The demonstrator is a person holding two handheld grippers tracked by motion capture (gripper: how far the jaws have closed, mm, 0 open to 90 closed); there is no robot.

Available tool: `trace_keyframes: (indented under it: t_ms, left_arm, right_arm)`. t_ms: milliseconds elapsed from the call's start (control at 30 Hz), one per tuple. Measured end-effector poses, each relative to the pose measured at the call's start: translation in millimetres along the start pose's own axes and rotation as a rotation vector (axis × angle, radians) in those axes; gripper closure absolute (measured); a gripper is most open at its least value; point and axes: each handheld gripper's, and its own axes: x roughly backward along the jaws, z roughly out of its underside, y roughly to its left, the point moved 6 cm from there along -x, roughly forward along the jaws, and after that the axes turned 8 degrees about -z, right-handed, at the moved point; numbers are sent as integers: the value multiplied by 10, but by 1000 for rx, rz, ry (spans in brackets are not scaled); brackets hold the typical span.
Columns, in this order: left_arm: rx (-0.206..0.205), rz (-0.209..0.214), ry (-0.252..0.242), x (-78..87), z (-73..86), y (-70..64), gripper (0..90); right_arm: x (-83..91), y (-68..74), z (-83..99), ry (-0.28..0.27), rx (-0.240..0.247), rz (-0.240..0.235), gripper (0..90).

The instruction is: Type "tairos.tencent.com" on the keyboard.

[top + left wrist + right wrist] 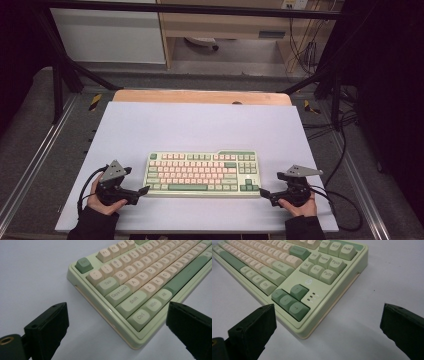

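The left gripper (145, 190), jaws wide and empty, straddles the keyboard (202, 173) corner at 7 o'clock on the bench (200, 125); the right gripper (263, 192), equally open, at 5. Close both evenly before lifting level.

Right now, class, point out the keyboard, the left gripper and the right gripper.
keyboard (202, 173): high view, middle of its keys.
left gripper (145, 190): high view, between its jaw tips.
right gripper (262, 192): high view, between its jaw tips.

This looks like a lab: a black frame (65, 70) surrounds the white table (200, 125), with loose cables (305, 50) and hazard-striped tape (95, 101).
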Motion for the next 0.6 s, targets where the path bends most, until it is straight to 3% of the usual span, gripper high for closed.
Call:
trace_keyframes:
  t_ms: [433, 600]
  left_arm:
    - [-21, 3, -9, 11, -69, -68, 50]
    - [-10, 6, -7, 7, -90, -96, 56]
  right_arm:
    - [-7, -1, 1, 4, 5, -3, 7]
    - [-4, 9, -2, 2, -2, -7, 7]
